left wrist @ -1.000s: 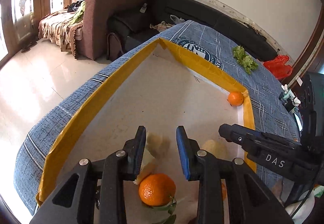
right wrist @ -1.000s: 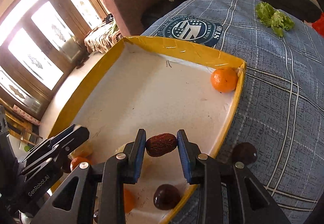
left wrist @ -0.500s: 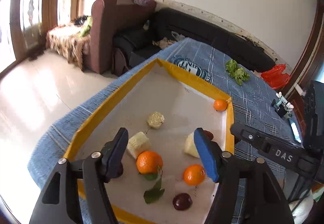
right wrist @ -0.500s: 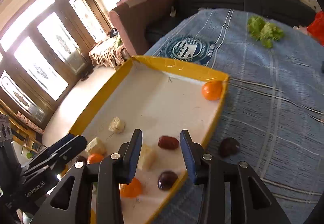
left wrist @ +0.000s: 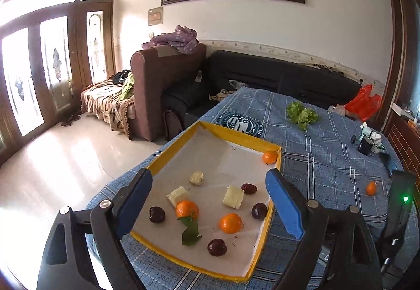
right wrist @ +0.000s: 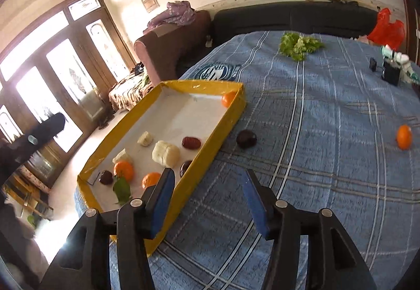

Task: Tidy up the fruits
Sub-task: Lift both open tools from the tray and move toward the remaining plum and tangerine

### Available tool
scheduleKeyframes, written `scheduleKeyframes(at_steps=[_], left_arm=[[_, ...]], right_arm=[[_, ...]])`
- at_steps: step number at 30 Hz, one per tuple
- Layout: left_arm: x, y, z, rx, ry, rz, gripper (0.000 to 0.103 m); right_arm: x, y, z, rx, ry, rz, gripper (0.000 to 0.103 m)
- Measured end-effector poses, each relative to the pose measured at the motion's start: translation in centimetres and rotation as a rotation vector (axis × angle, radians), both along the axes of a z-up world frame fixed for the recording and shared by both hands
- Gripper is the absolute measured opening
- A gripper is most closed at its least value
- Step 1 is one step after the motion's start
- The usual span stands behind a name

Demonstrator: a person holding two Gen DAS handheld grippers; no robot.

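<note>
Blue plaid bench (right wrist: 315, 132) carries my yellow-rimmed tray (left wrist: 274, 214) at its left edge, holding oranges (left wrist: 230, 223), plums, a date (left wrist: 249, 188), pale fruit chunks. One plum (right wrist: 246, 138) just beside tray, one orange (right wrist: 404, 136) toward right edge. My left fingers (left wrist: 209, 207) and right fingers (right wrist: 208, 202) spread, empty.

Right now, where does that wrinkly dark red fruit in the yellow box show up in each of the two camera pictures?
Left wrist view: the wrinkly red fruit lies inside the yellow box, near its right wall, beside a pale chunk.
Right wrist view: the same fruit lies left of centre, by the box's right wall, right of the pale chunk.
Shared landmark: the orange in the box's far corner.
</note>
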State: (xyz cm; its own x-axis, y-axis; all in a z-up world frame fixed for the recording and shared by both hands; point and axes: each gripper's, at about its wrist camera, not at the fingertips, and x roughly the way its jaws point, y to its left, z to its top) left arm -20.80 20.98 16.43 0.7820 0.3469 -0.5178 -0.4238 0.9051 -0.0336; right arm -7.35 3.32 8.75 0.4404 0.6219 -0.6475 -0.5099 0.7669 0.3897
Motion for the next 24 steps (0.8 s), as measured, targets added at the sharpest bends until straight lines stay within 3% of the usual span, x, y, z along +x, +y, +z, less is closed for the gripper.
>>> scheduleKeyframes(at_steps=[7,14,19,24], left_arm=[[-1.2,1.5,0.1,-0.041,-0.007,0.054,0.089],[-1.7,2.4,-0.2,-0.070,-0.015,0.070,0.089],[-1.0,2.3,-1.7,-0.129,0.005,0.027,0.089],[-0.3,2.5,-3.4,-0.130,0.026,0.051,0.089]], right_arm=[[-0.6,1.1,-1.4,-0.017,0.010,0.060,0.059],[-0.4,1.2,-2.6,-0.018,0.035,0.048,0.059],[-0.1,-0.8,-2.1,-0.029,0.026,-0.020,0.059],[0.6,-4.5,-1.3,-0.043,-0.003,-0.123,0.061]])
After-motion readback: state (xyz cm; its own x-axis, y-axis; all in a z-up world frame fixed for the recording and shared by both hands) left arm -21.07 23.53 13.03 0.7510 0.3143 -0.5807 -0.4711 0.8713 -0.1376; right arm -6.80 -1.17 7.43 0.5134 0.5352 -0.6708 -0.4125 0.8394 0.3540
